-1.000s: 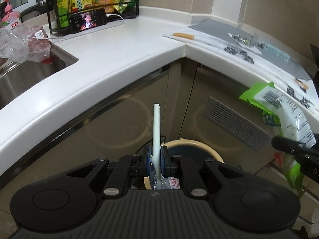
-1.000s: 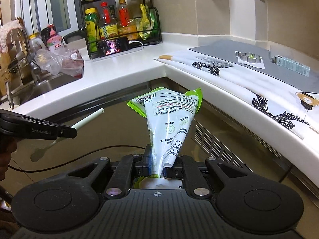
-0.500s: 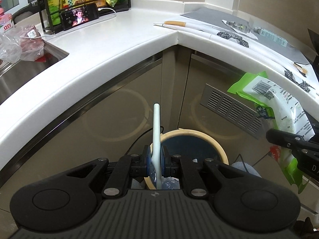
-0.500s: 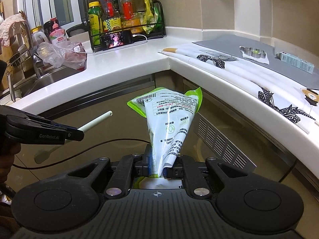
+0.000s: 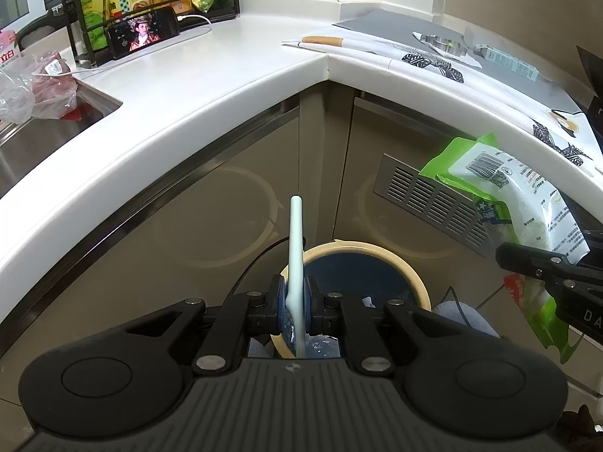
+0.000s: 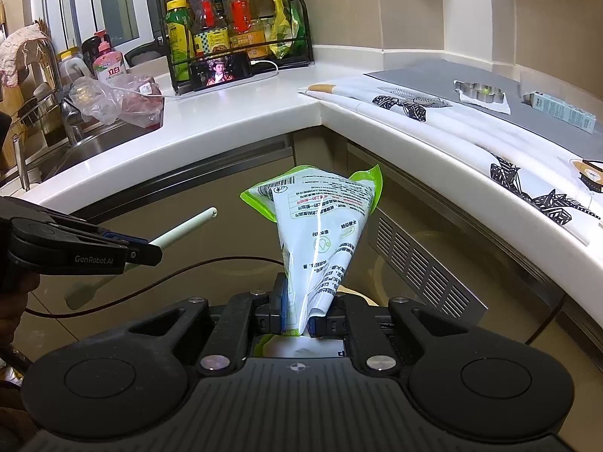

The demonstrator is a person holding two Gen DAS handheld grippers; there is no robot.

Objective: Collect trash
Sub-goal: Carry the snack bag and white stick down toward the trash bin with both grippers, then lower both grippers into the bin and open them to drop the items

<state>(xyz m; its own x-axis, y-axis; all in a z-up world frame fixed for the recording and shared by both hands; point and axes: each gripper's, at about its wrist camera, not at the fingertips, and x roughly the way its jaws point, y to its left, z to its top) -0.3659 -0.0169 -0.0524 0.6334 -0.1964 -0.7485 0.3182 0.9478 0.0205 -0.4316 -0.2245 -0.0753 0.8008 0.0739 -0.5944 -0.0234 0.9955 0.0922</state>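
Left claw (image 5: 295, 303) clamped on a pale green toothbrush (image 5: 295, 248), handle sticking up between the blue pads, just above a round bin (image 5: 407, 269) with a cream rim on the floor at the cabinet corner. Right claw (image 6: 301, 316) pinched shut on a green-and-white plastic food bag (image 6: 320, 226), fanned upward below the white counter (image 6: 241, 113) edge.

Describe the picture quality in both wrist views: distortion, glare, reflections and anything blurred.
Left wrist view: strong fisheye bows the countertop edge into a curve, corners vignette black, the glossy cabinet door mirrors the bin's ring, and the pale stick is sharp. Right wrist view: same barrel distortion, a white glare streak runs down the green-and-white packet, and the sink at the left edge is dim.
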